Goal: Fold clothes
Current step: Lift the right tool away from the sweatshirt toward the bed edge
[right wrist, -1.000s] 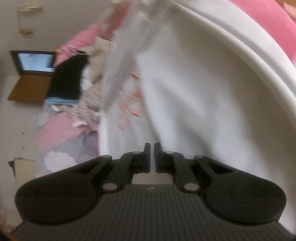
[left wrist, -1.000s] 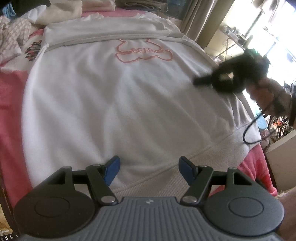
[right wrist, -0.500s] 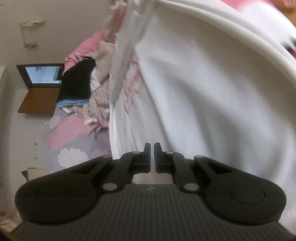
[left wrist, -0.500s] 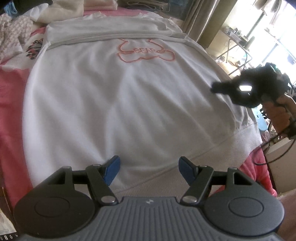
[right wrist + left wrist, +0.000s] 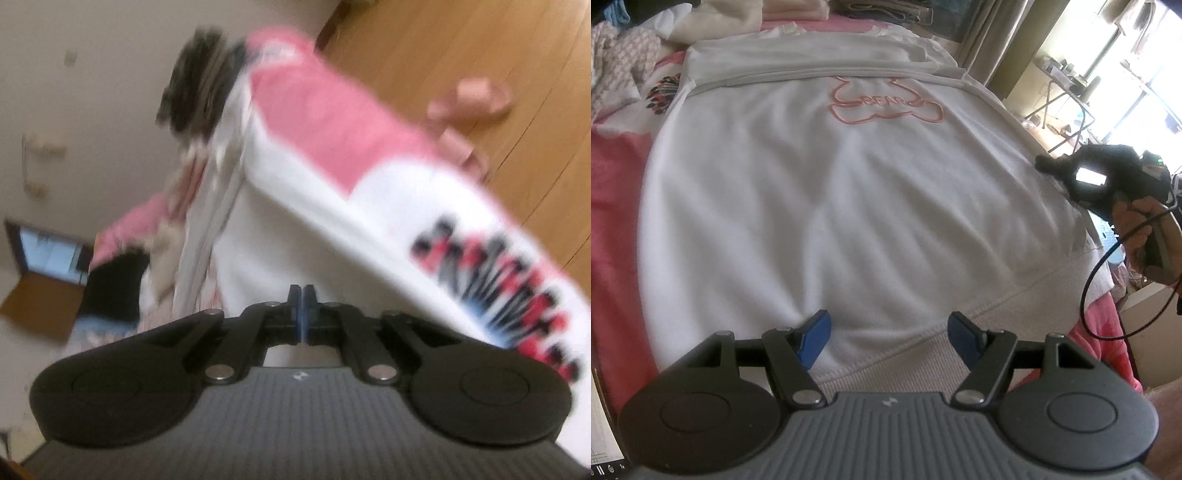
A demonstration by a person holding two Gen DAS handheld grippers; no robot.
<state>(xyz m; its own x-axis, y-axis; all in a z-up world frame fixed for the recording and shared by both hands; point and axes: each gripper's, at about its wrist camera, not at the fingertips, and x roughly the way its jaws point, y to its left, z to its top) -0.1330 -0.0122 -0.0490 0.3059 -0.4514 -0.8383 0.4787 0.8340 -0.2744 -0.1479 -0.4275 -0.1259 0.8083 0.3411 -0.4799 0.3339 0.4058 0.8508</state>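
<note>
We saw a white sweatshirt spread flat across a bed covered in a pink printed sheet, its ribbed hem nearest the left wrist camera and a pink bear outline stitched across the chest. At far left a heap of unfolded clothes lay against the upper edge of the bed.

The left hand-held gripper hung above the hem with its blue-padded fingers spread wide apart; nothing lay between them, and we could not tell whether the tips touched the cloth.

Farther right, at the sweatshirt's side edge, the right hand-held gripper appeared in a person's hand, a black cable looping down from it. Its tip sat at the edge of the fabric, though from that view we could not tell whether it gripped anything.

Its own wrist camera, heavily blurred, showed the right hand-held gripper with its fingers pressed together and no cloth visibly caught between the pads. Beyond them we made out the white garment, the sheet's pink and printed border, a wooden floor at upper right and a pale wall at left.
</note>
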